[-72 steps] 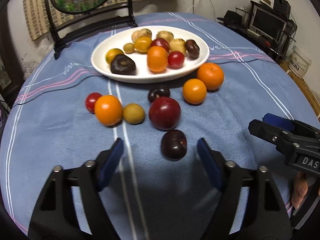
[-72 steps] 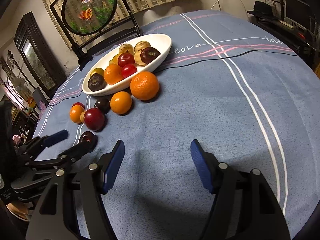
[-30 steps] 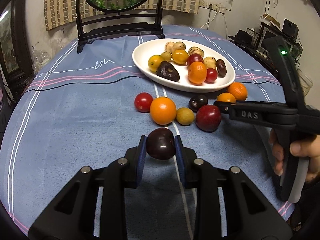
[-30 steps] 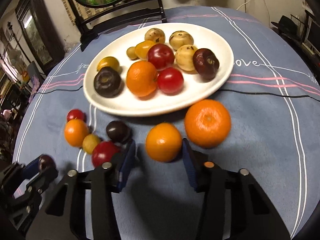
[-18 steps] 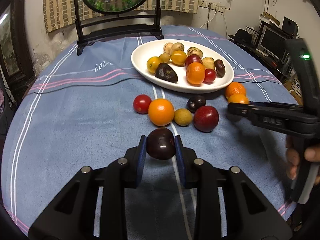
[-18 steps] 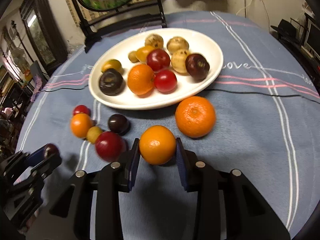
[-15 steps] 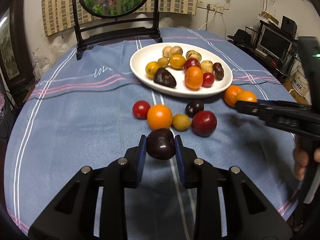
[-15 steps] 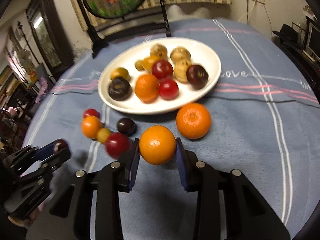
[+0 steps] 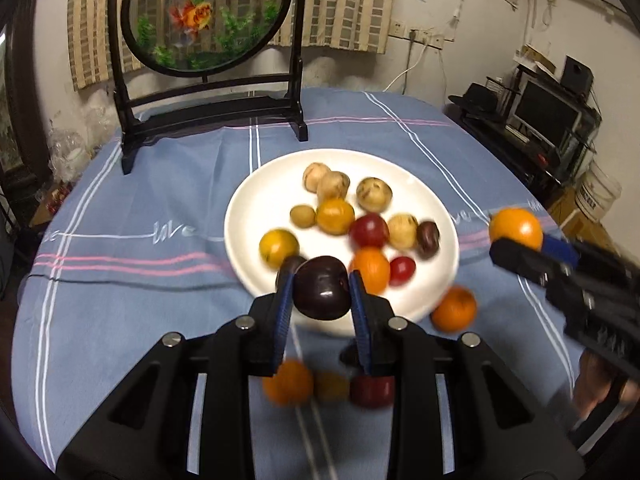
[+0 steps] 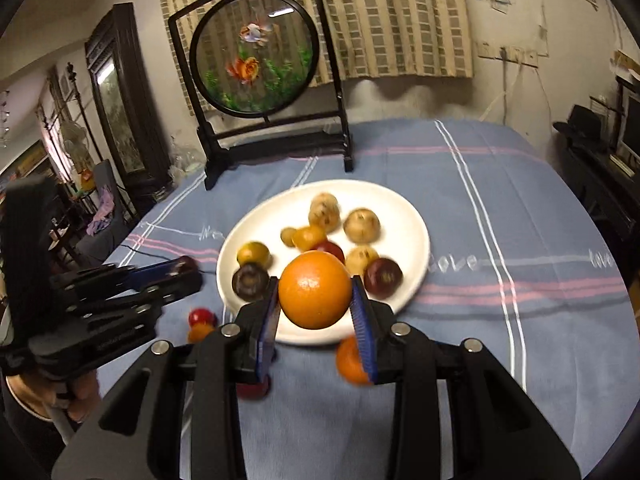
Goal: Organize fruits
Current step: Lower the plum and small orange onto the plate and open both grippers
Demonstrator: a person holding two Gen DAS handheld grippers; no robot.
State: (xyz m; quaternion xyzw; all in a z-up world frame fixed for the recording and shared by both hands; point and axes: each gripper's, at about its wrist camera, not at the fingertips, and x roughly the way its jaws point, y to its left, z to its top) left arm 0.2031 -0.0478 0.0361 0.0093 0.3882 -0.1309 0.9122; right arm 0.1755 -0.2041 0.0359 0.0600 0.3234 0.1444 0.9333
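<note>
My left gripper (image 9: 320, 292) is shut on a dark plum (image 9: 322, 287) and holds it in the air over the near rim of the white plate (image 9: 256, 216). My right gripper (image 10: 316, 300) is shut on an orange (image 10: 315, 289), also raised above the plate's (image 10: 412, 216) near edge. The plate holds several fruits: plums, oranges, tomatoes and pale round fruits. The right gripper with its orange (image 9: 516, 229) shows at the right of the left wrist view. The left gripper (image 10: 176, 270) shows at the left of the right wrist view.
Loose fruits lie on the blue tablecloth (image 9: 140, 280) near the plate: an orange (image 9: 454, 309), another orange (image 9: 288, 384), a yellow fruit (image 9: 332, 386) and a red plum (image 9: 372, 392). A framed round goldfish screen (image 9: 208, 12) stands behind the plate.
Both grippers have risen and moved forward to the plate, each carrying its fruit. The loose fruits now lie below and behind the fingers.
</note>
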